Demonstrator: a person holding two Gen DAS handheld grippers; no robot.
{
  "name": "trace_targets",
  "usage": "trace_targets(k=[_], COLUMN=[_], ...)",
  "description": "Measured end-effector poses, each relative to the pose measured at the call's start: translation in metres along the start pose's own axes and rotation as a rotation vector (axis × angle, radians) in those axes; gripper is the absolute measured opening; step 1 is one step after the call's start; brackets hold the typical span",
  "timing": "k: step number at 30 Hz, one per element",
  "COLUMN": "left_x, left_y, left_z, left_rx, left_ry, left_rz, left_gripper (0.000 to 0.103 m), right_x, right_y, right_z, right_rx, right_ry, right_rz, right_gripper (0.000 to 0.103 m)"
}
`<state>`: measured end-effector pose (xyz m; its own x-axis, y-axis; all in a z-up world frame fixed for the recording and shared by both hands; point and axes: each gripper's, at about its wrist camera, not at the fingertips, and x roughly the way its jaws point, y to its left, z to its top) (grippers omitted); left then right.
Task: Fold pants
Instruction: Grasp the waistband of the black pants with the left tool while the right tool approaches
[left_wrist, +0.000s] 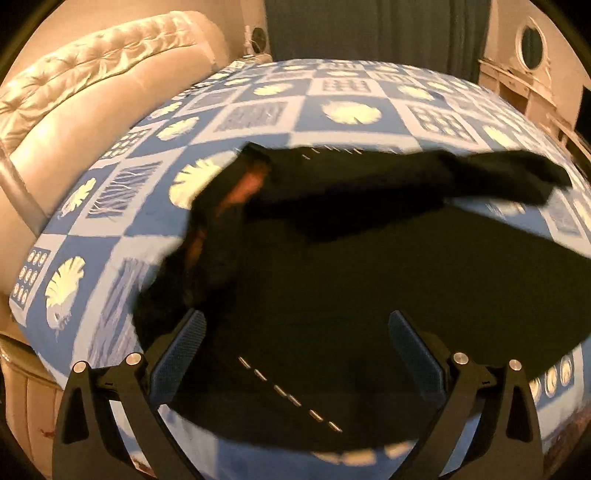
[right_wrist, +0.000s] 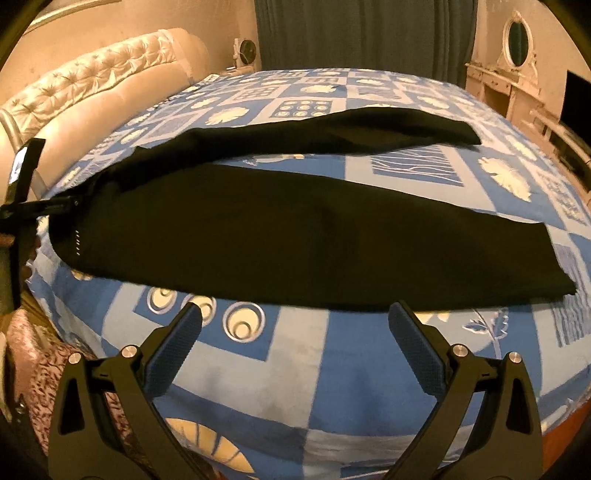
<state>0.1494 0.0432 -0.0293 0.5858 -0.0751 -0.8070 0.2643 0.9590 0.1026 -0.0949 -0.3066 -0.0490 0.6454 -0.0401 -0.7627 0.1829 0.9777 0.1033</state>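
Pants, black, lie spread on the bed, legs splayed apart toward the far side from the headboard; the waist end sits nearest the headboard; the left claw hovers over the waist fabric, jaws wide apart, gripping nothing; the right claw hangs over bare blue patterned cover just beside the near leg's edge, jaws likewise apart.

bedspread blue, patterned; headboard tufted; curtain dark; mirror perhaps oval
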Motion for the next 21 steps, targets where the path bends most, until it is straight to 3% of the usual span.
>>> trace_targets(k=[3,6,8,12,14,17,19,21], left_x=[0.022,0.048,0.051,0.049,0.034,0.020,0.027,0.052], left_y=[0.022,0.063,0.085,0.117,0.125,0.129,0.129,0.127], left_z=[0.011,0.012,0.006,0.001,0.012,0.043,0.077,0.111], left_rx=[0.004,-0.043,-0.091,-0.147,-0.185,-0.204,-0.203,-0.176], left_ry=[0.039,0.097,0.102,0.105,0.069,0.028,0.020,0.076], left_rz=[0.035,0.120,0.113,0.011,-0.123,-0.258,-0.270,-0.292], left_gripper=[0.099,0.099,0.099,0.099,0.099,0.099,0.099,0.099], right_x=[0.008,0.016,0.021,0.041,0.048,0.062,0.072,0.078], right_y=[0.001,0.003,0.005,0.014,0.016,0.017,0.016,0.015], right_z=[0.014,0.031,0.041,0.068,0.081,0.103,0.117,0.125], right_rx=[0.015,0.040,0.039,0.004,-0.006,-0.009,0.007,0.018], right_ry=[0.010,0.009,0.004,0.016,0.013,0.011,0.012,0.008], right_rz=[0.012,0.032,0.043,0.097,0.124,0.135,0.149,0.157], right_gripper=[0.101,0.101,0.101,0.101,0.101,0.101,0.101,0.101])
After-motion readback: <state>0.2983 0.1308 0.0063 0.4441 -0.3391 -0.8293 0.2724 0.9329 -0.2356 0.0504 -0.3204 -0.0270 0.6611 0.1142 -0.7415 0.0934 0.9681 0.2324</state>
